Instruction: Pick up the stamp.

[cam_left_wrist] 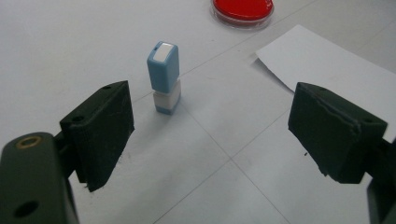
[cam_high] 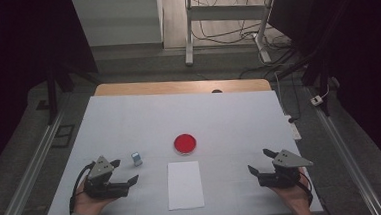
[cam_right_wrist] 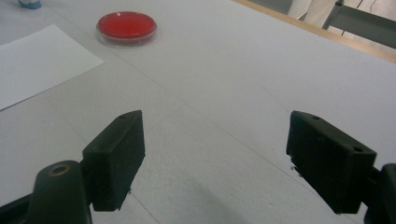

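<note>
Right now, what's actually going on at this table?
A person sits at a white table with a gripper in each hand, and nothing is held. The left gripper is open, facing a small blue and white stamp that stands upright just ahead of its jaws. The right gripper is open too, over bare table. A sheet of white paper lies between the hands, with a red round dish just beyond it.
</note>
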A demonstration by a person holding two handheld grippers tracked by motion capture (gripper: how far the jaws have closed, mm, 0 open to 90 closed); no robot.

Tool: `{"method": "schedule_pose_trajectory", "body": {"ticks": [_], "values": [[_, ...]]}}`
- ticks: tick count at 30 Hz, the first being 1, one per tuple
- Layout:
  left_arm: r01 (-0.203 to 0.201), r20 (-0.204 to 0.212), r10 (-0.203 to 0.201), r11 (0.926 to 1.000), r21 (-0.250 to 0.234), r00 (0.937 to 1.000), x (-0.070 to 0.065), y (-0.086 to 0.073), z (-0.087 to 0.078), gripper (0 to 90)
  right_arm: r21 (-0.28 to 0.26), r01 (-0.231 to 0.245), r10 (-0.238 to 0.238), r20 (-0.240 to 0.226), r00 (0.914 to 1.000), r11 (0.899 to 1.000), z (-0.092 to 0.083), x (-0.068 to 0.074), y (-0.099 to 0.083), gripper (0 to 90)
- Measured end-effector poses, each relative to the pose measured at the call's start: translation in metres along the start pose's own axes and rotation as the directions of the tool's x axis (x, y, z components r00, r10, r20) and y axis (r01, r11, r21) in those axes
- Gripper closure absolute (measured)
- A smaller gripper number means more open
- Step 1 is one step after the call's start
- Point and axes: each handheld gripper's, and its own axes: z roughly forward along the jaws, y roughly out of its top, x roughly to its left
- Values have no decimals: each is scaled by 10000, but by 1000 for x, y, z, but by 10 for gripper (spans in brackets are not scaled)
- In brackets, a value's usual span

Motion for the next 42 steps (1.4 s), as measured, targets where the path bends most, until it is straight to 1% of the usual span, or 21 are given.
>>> {"method": "schedule_pose_trajectory", "body": {"ticks": [4, 6, 10, 17, 18, 22, 28, 33, 37, 40, 42], "values": [[93, -71, -93, 10000, -25, 9999, 1, -1, -1, 149, -45, -10, 10, -63, 10000, 10000, 0, 0, 0, 209], [124, -118, -125, 9999, -36, 9999, 2, -1, -1, 148, 104, -73, 74, -92, 9999, 9999, 1, 0, -1, 215], [153, -174, -154, 9999, -48, 9997, 2, -1, -2, 149, 106, -146, 148, -161, 9998, 9998, 2, -1, -3, 224], [159, -210, -159, 9999, -21, 9997, 2, -1, -1, 152, 80, -123, 124, -208, 9997, 9999, 2, 0, -2, 234], [166, -215, -167, 9999, -39, 9996, 2, -1, -1, 152, 94, -73, 75, -151, 9999, 9999, 2, 0, -2, 236], [188, -233, -188, 9998, -21, 9996, 2, 0, -1, 153, 76, -68, 69, -160, 9998, 9999, 2, 0, -2, 239], [124, -297, -124, 9999, -1, 9995, 2, 1, -1, 157, 142, -66, 69, -199, 9998, 9999, 2, 1, -2, 241], [241, -295, -242, 9997, -31, 9993, 3, 2, -1, 163, 194, -26, 29, -186, 9998, 9998, 3, 2, -2, 241], [65, -447, -68, 10000, -61, 9990, 2, 6, -2, 174, 174, -37, 41, -218, 9998, 9998, 3, 2, -2, 241], [-216, -644, 212, 9998, -47, 9977, 0, 11, -3, 178, 173, -44, 48, -229, 9997, 9998, 3, 2, -2, 242], [-331, -687, 328, 9994, -42, 9971, -1, 14, -3, 181, 217, -34, 38, -204, 9998, 9998, 3, 2, -2, 242]]}}
